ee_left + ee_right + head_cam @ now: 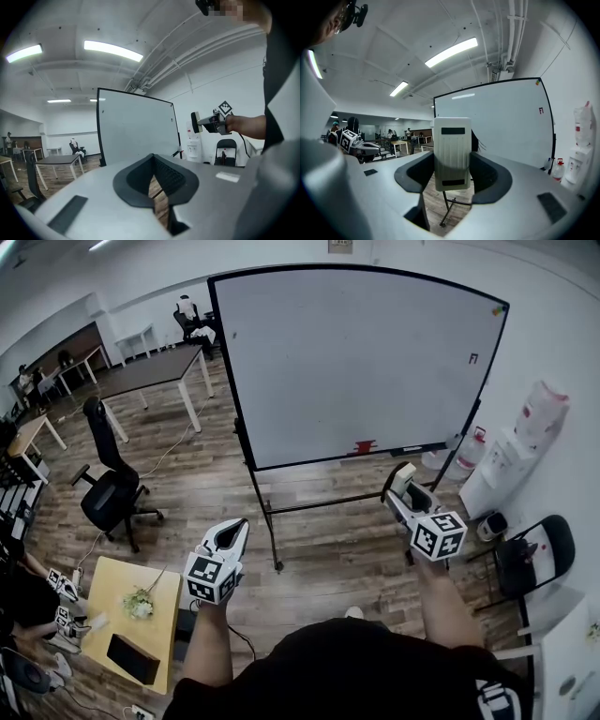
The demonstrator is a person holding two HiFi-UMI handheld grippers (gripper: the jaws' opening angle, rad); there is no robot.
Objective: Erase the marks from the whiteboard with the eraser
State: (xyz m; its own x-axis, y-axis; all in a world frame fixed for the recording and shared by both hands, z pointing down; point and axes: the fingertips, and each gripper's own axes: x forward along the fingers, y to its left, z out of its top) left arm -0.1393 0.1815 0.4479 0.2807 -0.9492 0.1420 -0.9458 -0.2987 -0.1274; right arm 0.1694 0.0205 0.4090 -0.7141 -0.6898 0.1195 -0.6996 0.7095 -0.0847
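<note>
The big whiteboard [356, 362] stands on its wheeled frame ahead of me. It carries a small red mark [363, 446] near the bottom edge and a tiny mark [473, 358] at the right. A pale ribbed eraser [451, 154] stands upright in my right gripper [401, 478], which is shut on it, below the board's lower right corner and off its surface. The whiteboard [501, 122] fills the space behind the eraser in the right gripper view. My left gripper [232, 531] is lower left, its jaws together with nothing between them. The left gripper view shows the whiteboard [136, 131] and the eraser [194, 122].
A water dispenser [506, 460] and a black chair [534, 554] stand at the right. Left of the board are an office chair [112, 488], a brown table [155, 371] and a small yellow table [131, 615]. The board's stand legs [267, 521] reach toward me.
</note>
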